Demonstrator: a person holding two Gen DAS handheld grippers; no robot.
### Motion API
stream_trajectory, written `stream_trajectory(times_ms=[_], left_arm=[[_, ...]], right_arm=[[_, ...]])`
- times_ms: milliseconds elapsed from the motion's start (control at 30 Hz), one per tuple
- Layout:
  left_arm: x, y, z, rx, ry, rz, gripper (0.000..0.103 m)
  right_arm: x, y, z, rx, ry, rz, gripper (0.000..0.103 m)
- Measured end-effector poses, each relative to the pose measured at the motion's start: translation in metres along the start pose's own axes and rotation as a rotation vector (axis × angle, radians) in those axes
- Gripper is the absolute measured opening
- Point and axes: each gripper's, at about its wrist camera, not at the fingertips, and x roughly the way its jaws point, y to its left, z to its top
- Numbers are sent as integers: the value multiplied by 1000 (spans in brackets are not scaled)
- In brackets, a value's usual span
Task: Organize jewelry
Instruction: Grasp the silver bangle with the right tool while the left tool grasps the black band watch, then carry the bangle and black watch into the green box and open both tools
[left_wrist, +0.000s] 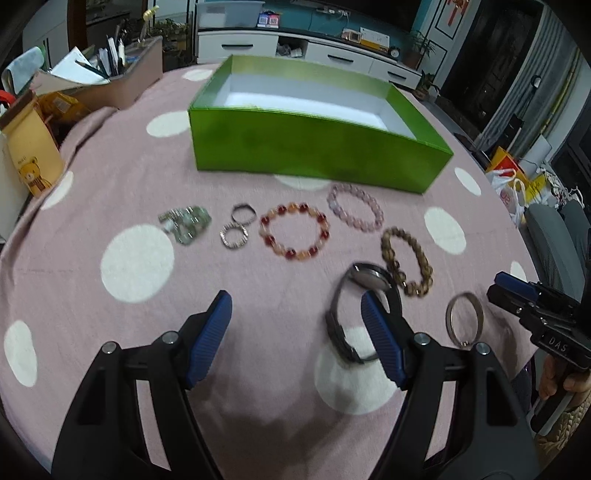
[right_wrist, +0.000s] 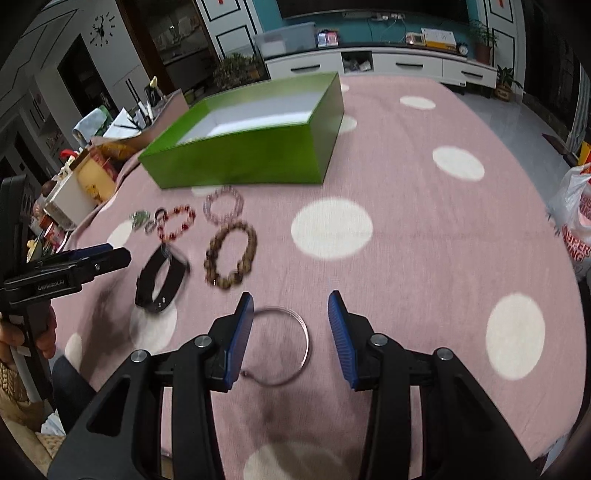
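I have both tools over the pink tablecloth with white dots (left_wrist: 258, 280). My left gripper (left_wrist: 295, 332) stands wide open with nothing between its blue ribbed pads; its right finger crosses in front of the black wristwatch with a dark strap (left_wrist: 345, 321), which lies on the cloth. My right gripper (right_wrist: 291, 334) is partly open above the thin silver metal bangle (right_wrist: 280, 345), which lies flat between the pads and untouched as far as I can see.

The open green cardboard box with a white inside (left_wrist: 317, 147) sits toward the far edge of the table. In front of it lie the lilac bead bracelet (left_wrist: 355, 206), the red-and-orange bead bracelet (left_wrist: 294, 230), the brown bead bracelet (left_wrist: 406, 262), two small silver rings (left_wrist: 238, 227) and a greenish clump of jewellery (left_wrist: 186, 221), blurred.
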Motion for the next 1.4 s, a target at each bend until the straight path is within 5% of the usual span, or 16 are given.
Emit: stream_trajectory(times_ms=[300,567,967,1400], left_arm=[[21,-15,-7,59,35,15,73],[36,-22,-1,105,41,34,50],[42,-32,2,160,24,35,8],[22,-19,8,75,-21,-9,3]], right_arm=[[10,6,-17,-35,32,-39,43],[19,8,-21,-73,25,-91,39],[24,13,-23,-132,-13,-161,3],[12,13,-13,-90,-55,-114,3]])
